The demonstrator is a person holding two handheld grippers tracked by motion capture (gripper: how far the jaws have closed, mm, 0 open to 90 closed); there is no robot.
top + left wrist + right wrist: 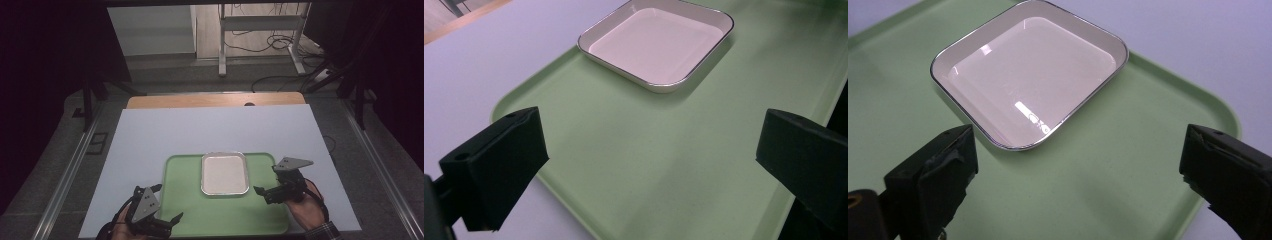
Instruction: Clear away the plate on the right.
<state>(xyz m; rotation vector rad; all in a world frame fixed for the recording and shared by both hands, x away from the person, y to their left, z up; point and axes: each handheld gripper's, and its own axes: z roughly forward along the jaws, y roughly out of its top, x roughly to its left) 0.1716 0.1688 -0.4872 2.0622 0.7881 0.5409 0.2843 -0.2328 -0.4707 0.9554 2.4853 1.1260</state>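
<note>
A green tray point(185, 200) lies on the near middle of the table, with an empty white square dish point(224, 173) with a metal rim at its far side. My left gripper point(168, 203) hovers open over the tray's near left corner. My right gripper point(266, 179) is open over the tray's right part, just right of the dish. In the left gripper view the open gripper point(651, 165) has bare tray point(649, 135) between its jaws and the dish point(656, 42) well ahead. The open gripper point(1078, 170) in the right gripper view sits close to the dish point(1028, 70) above the tray point(1108, 150).
A pale lavender sheet point(210, 130) covers the table, and a wooden edge point(215, 100) shows at its far side. A white desk frame point(260, 35) and cables stand on the floor behind. Metal rails point(75, 165) run along both sides. Dark curtains flank the scene.
</note>
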